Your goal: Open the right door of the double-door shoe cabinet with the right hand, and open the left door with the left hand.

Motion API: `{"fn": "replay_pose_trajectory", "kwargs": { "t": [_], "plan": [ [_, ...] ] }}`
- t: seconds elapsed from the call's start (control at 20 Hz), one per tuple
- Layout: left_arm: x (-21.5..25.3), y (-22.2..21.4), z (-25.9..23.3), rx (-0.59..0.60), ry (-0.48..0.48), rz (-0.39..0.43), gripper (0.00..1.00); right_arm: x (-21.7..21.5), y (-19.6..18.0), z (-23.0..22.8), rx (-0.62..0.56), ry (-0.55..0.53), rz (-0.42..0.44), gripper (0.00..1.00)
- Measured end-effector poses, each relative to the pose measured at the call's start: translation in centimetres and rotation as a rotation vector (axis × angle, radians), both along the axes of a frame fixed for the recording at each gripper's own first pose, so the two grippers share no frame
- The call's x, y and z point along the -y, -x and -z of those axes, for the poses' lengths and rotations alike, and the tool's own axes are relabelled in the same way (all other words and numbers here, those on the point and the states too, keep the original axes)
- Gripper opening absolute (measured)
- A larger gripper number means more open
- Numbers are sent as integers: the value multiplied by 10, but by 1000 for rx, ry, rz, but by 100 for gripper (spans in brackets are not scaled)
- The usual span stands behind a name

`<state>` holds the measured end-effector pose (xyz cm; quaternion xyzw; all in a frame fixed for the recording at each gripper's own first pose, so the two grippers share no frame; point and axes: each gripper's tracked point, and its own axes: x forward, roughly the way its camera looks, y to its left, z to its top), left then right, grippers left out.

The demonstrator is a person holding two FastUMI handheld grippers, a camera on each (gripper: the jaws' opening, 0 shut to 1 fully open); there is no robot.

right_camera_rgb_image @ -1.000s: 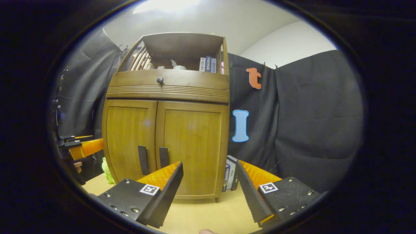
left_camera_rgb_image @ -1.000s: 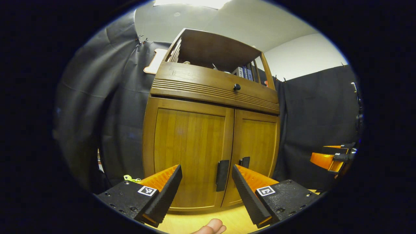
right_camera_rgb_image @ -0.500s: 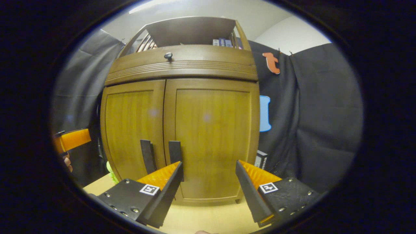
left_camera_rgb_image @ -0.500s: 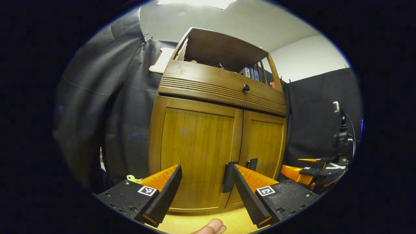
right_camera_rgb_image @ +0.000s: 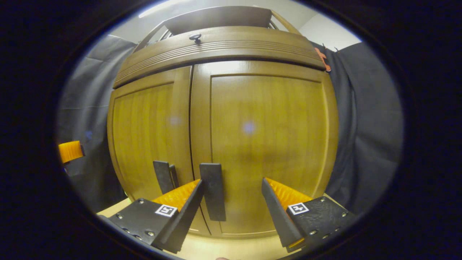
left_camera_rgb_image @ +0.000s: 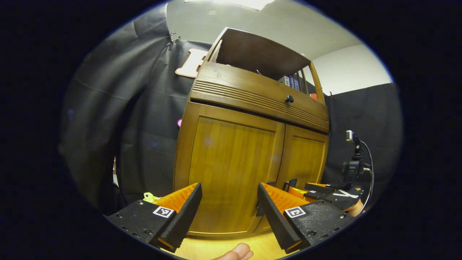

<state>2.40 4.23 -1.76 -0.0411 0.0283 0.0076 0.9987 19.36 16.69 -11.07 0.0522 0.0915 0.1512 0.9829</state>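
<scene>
Cabinet (right_camera_rgb_image: 223, 119) stands shut on the table (left_camera_rgb_image: 260, 245); both doors closed. In the right gripper view, the right door (right_camera_rgb_image: 267, 144) sits centre, its handle (right_camera_rgb_image: 213, 191) at 6 o'clock, just beside the left finger of the right gripper (right_camera_rgb_image: 231, 209); jaws released, gripping nothing. Left door (left_camera_rgb_image: 227, 169) faces the left gripper (left_camera_rgb_image: 229, 213), jaws likewise released and empty. Left handle (right_camera_rgb_image: 163, 177) lies at 7 o'clock in the right gripper view. Drawer knob (left_camera_rgb_image: 289, 99) at 1 o'clock. Green toy (left_camera_rgb_image: 151, 197) at 8 o'clock beside the cabinet.
</scene>
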Motion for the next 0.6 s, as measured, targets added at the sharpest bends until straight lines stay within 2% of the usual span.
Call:
{"fn": "replay_pose_trajectory", "kwargs": {
  "t": [0.1, 0.15, 0.3, 0.35, 0.4, 0.45, 0.5, 0.6],
  "plan": [
    [-3, -2, 2, -4, 0, -10, 95, -16, -10, 8, -2, 1, -28, 100],
    [-2, -3, 3, -8, -1, -8, 95, -17, -18, 12, -9, 14, -12, 83],
    [7, -5, 9, -23, -11, 17, 92, -30, -26, 26, -41, 6, -39, 34],
    [11, -6, 10, -26, -13, 26, 96, -27, -18, 25, -34, 5, -57, 31],
    [13, -6, 13, -32, -17, 33, 92, -26, -16, 24, -38, -7, -74, 28],
    [15, -7, 15, -36, -23, 36, 92, -24, -10, 23, -47, -21, -88, 31],
    [17, -7, 15, -36, -28, 37, 92, -21, -5, 22, -56, -24, -99, 24],
    [17, -8, 17, -39, -36, 34, 92, -19, 1, 20, -58, -12, -117, 28]
  ]
}}
